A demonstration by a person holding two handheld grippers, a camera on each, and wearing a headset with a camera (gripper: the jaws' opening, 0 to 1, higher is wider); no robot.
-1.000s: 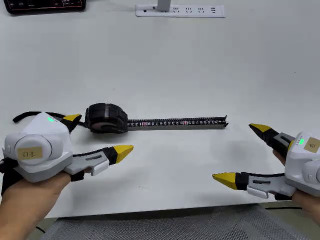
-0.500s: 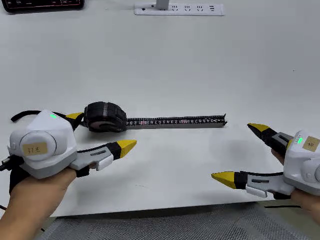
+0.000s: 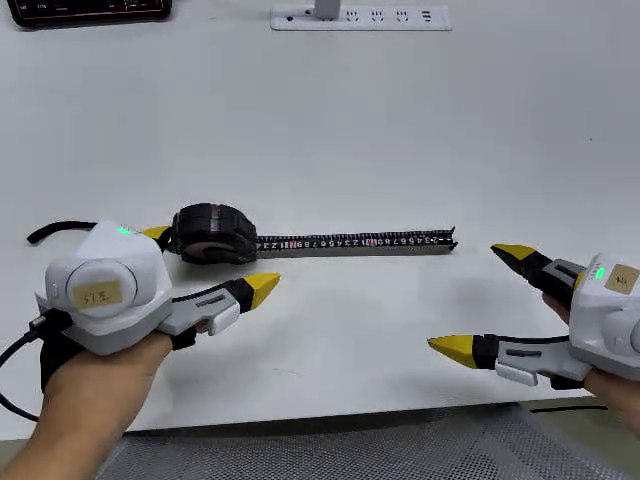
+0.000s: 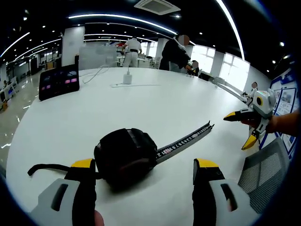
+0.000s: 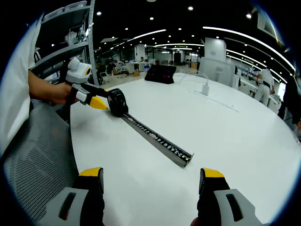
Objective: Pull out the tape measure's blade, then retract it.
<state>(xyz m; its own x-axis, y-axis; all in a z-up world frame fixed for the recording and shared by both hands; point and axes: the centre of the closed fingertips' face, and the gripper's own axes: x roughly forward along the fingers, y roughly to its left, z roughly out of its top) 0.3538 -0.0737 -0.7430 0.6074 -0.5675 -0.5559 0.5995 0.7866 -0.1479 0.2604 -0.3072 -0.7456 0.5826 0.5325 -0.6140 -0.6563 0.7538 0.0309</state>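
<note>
A black tape measure case lies on the white table. Its blade is drawn out to the right, flat on the table, ending in a hook. My left gripper is open, with one yellow tip behind the case and the other in front of it. In the left gripper view the case sits between the open jaws of that gripper without being squeezed. My right gripper is open and empty, a little right of and nearer than the hook.
The case's black wrist strap trails left over the table. A white power strip and a dark tablet lie at the far edge. A grey mesh chair is below the table's near edge. People stand in the background.
My left gripper has moved a little right and forward, so its jaws now flank the case more closely. The blade's length is unchanged and the right gripper has barely moved.
</note>
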